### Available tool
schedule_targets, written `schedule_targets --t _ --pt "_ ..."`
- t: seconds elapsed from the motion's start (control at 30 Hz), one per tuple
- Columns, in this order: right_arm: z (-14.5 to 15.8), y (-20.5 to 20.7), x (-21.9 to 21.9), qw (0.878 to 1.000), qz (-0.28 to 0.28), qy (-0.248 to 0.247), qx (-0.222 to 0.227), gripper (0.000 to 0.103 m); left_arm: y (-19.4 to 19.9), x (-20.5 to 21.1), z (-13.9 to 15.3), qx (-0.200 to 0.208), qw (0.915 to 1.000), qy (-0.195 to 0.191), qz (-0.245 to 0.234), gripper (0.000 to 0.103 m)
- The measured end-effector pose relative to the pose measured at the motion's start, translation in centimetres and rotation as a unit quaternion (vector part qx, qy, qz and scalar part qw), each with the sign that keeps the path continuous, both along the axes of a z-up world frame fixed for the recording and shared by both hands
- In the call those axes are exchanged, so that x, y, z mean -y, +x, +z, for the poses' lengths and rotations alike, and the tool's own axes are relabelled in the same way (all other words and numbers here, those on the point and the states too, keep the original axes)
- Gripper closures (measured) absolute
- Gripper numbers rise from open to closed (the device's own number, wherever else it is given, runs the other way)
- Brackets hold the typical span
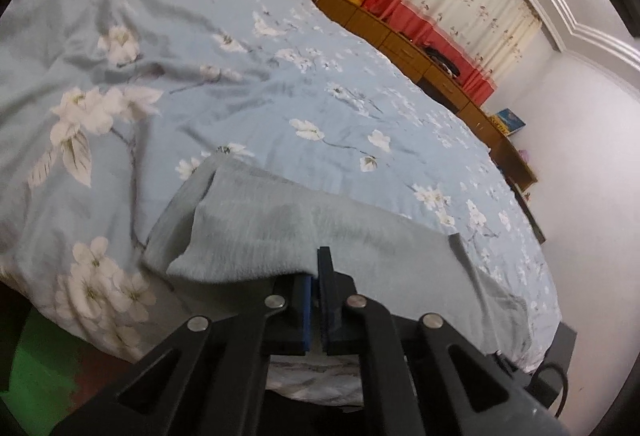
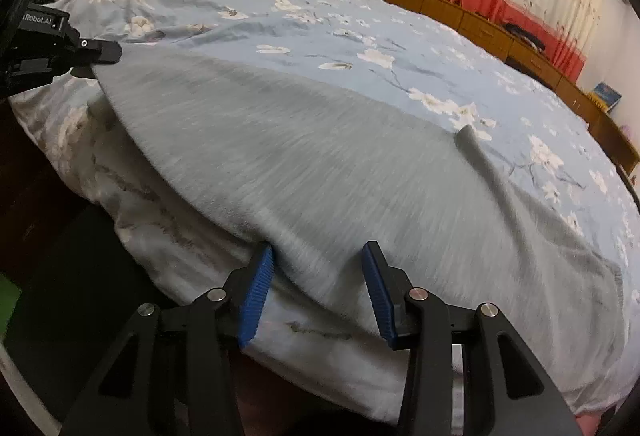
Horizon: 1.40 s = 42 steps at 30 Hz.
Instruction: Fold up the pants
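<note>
left gripper [image 1: 318,268]: jaws clamped on hem of grey pants [image 2: 320,163] at their 10 o'clock corner | right gripper [image 2: 318,256]: jaws half open, straddling near edge, not pinching | pants spread flat on floral duvet [image 2: 400,31]

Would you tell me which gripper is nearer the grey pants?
Left. The left gripper is shut on the grey pants edge; the right gripper is open at their near edge.

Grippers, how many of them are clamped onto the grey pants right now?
1: the left gripper is shut on the near edge of the grey pants. The right gripper is open at the same edge.
</note>
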State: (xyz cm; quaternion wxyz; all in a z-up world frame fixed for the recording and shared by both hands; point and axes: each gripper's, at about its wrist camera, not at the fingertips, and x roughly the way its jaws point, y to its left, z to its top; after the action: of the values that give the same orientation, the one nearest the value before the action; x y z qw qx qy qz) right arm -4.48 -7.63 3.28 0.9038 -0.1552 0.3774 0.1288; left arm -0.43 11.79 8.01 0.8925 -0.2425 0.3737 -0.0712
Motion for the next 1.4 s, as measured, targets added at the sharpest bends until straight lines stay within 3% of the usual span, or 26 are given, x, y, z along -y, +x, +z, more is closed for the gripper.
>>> schedule_targets --t 0.03,0.1,0.13,0.17,0.33,0.47,0.53,0.6,0.63,0.67,0.83,0.97,1.1,1.23,1.4 --pt "-0.1 0.0 0.0 1.000 0.002 -0.004 0.003 0.057 0.1 0.0 -0.1 -0.001 1.0000 0.002 0.000 0.101" --pt "-0.1 0.0 0.3 1.000 0.005 -0.002 0.006 0.072 0.2 -0.4 -0.9 -0.011 0.9999 -0.003 0.004 0.101" --pt "0.1 0.0 0.6 1.000 0.005 0.007 0.007 0.088 0.2 -0.7 -1.5 -0.019 0.9998 -0.008 0.007 0.101" --pt "0.4 0.1 0.9 1.000 0.005 0.018 0.004 0.097 0.2 -0.9 -2.0 -0.026 0.9995 -0.013 0.009 0.100" --pt "2.5 -0.1 2.4 0.997 0.026 0.076 -0.011 0.100 0.2 -2.0 -4.4 -0.057 0.9978 -0.025 0.025 0.100" --pt "2.5 0.4 1.6 0.995 0.072 0.035 -0.062 0.098 -0.1 -2.9 -5.5 -0.066 0.9965 -0.041 0.029 0.100" --pt "3.9 1.1 1.4 0.993 0.086 0.039 -0.077 0.094 -0.3 -3.2 -5.7 -0.062 0.9962 -0.051 0.032 0.099" --pt "6.2 2.3 0.8 0.990 0.104 0.051 -0.077 0.078 -0.4 -3.5 -5.8 -0.055 0.9961 -0.061 0.031 0.099" --pt "7.7 3.3 0.0 0.990 0.111 0.053 -0.071 0.063 -0.4 -3.6 -5.8 -0.052 0.9963 -0.062 0.031 0.099" --pt "8.5 4.3 -0.7 0.989 0.116 0.055 -0.068 0.056 -0.4 -3.6 -5.9 -0.050 0.9963 -0.062 0.031 0.098" --pt "9.9 10.4 -7.4 0.978 0.177 0.062 -0.089 0.056 -0.5 -3.6 -5.8 -0.046 0.9967 -0.062 0.025 0.098" --pt "7.8 13.7 -14.3 0.958 0.251 0.049 -0.126 0.056 -0.6 -3.7 -5.3 -0.039 0.9969 -0.063 0.025 0.098" --pt "6.1 14.7 -19.3 0.937 0.320 0.028 -0.135 0.056 -0.5 -3.8 -4.9 -0.030 0.9968 -0.074 -0.008 0.098" --pt "4.1 15.8 -21.8 0.929 0.340 -0.004 -0.145 0.056 -0.2 -4.4 -5.2 -0.035 0.9957 -0.086 -0.003 0.095" --pt "2.1 16.8 -22.2 0.918 0.353 -0.003 -0.180 0.057 -0.1 -5.3 -5.7 -0.043 0.9930 -0.110 0.009 0.093"
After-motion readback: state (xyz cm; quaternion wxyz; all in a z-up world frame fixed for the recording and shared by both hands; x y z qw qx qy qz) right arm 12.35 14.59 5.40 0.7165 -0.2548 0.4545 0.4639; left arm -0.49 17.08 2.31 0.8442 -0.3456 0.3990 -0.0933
